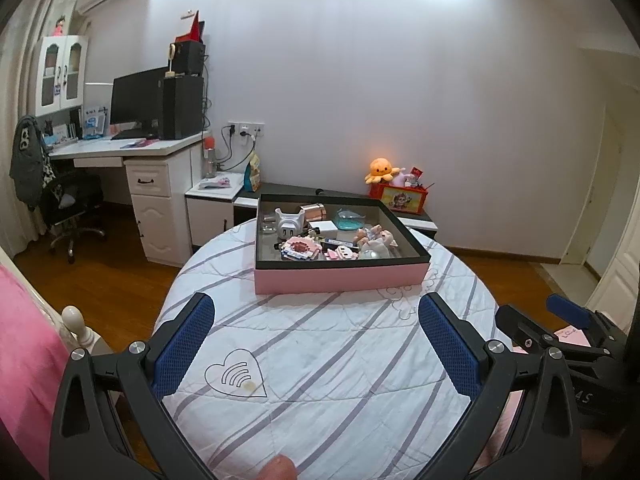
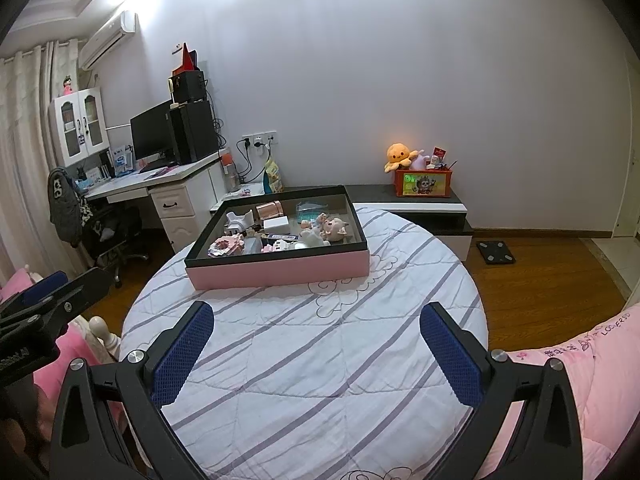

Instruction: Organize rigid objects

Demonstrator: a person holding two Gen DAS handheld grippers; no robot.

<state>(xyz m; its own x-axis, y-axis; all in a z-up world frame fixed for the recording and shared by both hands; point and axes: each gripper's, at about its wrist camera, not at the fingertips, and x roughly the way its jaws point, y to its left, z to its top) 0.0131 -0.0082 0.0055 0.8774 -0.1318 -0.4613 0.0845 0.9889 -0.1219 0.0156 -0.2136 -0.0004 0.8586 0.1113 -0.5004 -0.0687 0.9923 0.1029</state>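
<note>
Across the middle of both views sits your pink box (image 1: 340, 278) on the striped round cloth (image 1: 320, 360), its dark rim around a jumble of small things: a white plug (image 1: 289, 224), a copper-coloured tin (image 1: 314, 212), a white block (image 1: 328, 227) and pale figurines (image 1: 376, 242). Your left gripper (image 1: 316, 312) fills the bottom of its frame, spread wide and gripping nothing, well short of the box. Your right gripper (image 2: 316, 320) is likewise wide apart and empty, low in its frame, with the box upper left of centre.
</note>
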